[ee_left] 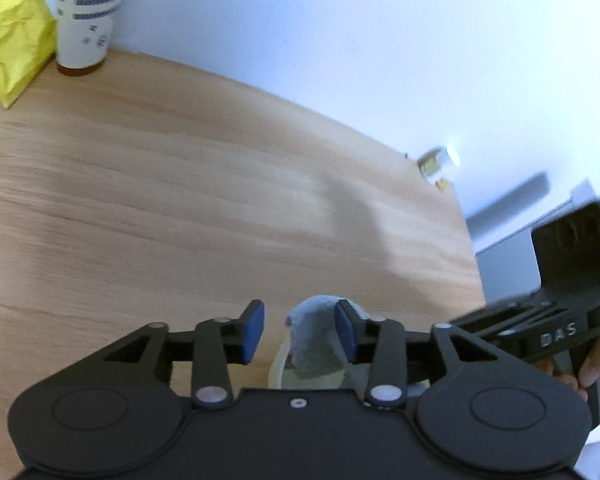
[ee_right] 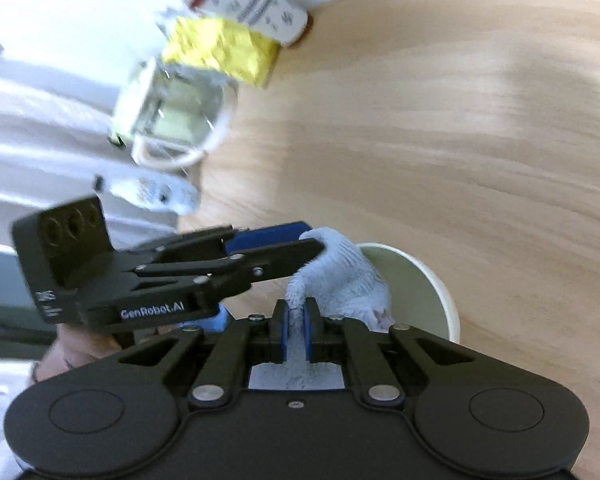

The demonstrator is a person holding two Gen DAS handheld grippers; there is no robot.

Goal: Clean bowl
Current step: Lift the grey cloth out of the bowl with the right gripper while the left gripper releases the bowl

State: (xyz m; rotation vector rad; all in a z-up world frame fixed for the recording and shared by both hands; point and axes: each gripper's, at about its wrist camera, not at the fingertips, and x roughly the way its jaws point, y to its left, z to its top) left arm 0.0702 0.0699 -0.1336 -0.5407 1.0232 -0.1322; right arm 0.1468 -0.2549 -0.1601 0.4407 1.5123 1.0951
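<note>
The right tool is clenching a fold of a pale grey cloth between its blue pads, and the cloth is trailing forward from there into the bowl, a pale paper one sitting on the wooden tabletop just ahead of that tool. The left tool is hanging released just above the bowl: its blue pads are standing apart with the bunched top of the cloth rising between them, nearer the right-hand pad, and whether that pad is brushing the fabric is hard to judge. Seen from the right wrist, the left tool is reaching in from the left with its tips beside the cloth's raised end.

Much of the bowl is being hidden: in the left wrist view only a sliver of rim and inner wall is showing behind the tool's body, and in the right wrist view the cloth and tool are covering its near side. Its inside cannot be checked for dirt. Both views are blurring, so the patterned paper cups, the yellow bag and the clear container at the far edge are showing little detail. A hand is gripping the left tool's handle, partly cut off.
</note>
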